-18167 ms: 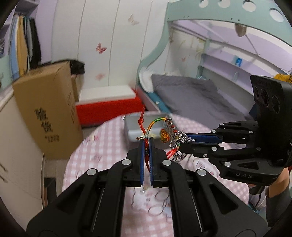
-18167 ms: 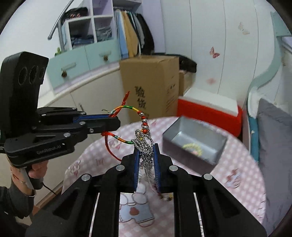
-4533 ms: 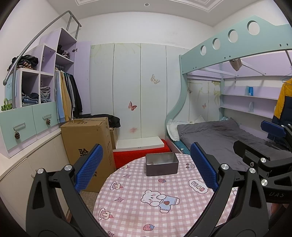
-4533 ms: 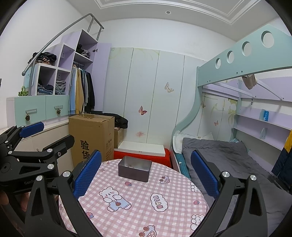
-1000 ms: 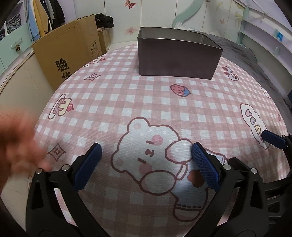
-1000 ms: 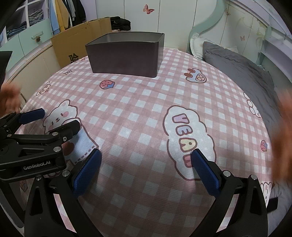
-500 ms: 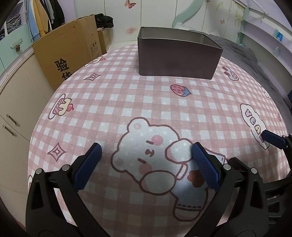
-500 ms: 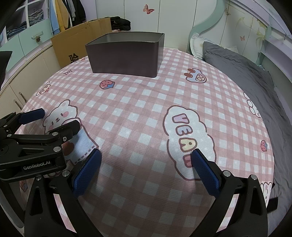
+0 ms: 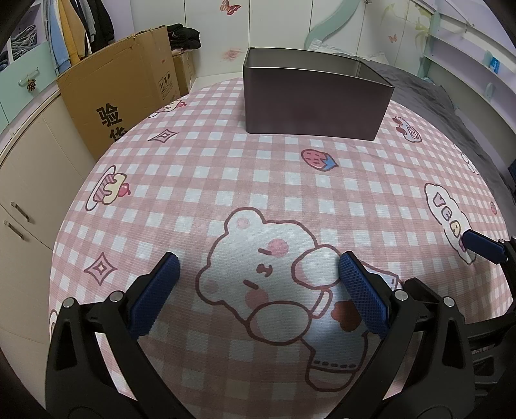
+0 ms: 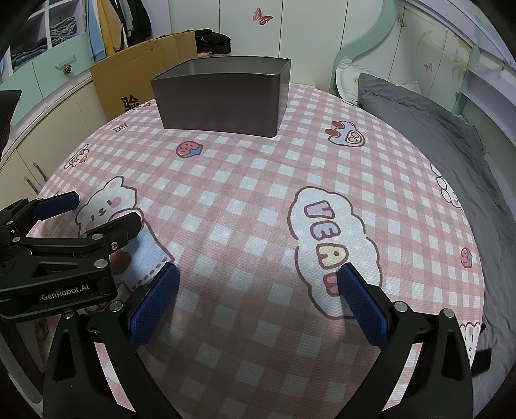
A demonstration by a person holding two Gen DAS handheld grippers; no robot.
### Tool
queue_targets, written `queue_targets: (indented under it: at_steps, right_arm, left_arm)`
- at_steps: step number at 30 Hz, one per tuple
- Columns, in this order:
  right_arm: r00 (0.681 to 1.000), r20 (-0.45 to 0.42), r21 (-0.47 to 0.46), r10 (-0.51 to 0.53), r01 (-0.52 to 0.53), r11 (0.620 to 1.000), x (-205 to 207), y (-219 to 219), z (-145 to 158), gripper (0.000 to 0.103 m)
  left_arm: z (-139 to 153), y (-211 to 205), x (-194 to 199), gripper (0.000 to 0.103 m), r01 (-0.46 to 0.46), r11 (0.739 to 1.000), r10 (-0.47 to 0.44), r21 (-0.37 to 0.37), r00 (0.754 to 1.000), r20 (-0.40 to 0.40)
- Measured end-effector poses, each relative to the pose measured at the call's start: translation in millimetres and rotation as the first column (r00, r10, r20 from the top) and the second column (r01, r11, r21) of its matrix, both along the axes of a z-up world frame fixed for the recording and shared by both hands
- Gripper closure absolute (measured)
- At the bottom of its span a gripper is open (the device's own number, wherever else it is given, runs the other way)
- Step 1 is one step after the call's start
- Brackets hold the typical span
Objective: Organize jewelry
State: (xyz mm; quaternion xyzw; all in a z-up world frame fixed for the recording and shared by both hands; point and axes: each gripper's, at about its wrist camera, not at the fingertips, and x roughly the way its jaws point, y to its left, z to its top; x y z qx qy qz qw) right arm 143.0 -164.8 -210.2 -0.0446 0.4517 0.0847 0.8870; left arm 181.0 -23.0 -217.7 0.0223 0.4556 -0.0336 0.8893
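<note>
A dark grey metal box (image 9: 314,96) stands at the far side of the round table with the pink checked cloth (image 9: 225,180); it also shows in the right wrist view (image 10: 222,96). Its inside is hidden from here, and no jewelry is in view. My left gripper (image 9: 258,267) is wide open and empty, low over the bear print at the near edge. My right gripper (image 10: 258,274) is wide open and empty, low over the cloth to the right. The left gripper also shows in the right wrist view (image 10: 93,219).
A cardboard box (image 9: 122,93) stands on the floor left of the table, by cream cabinets (image 9: 29,180). A bed with grey bedding (image 10: 435,129) lies to the right. A wardrobe with hanging clothes (image 9: 77,29) is at the back left.
The blurred hands at the frame edges one second ago are gone. Both grippers lie still and open in the same place.
</note>
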Motion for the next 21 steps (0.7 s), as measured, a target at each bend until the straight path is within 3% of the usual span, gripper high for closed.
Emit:
queue_targets:
  at_steps: [21]
  right_arm:
    - [1.000,0.003,-0.004,-0.012,0.012,1.000,-0.4,-0.1,0.5,0.008]
  left_arm:
    - [-0.3,1.3,0.3,0.006,0.000,1.000,0.000,0.001,1.000,0.001]
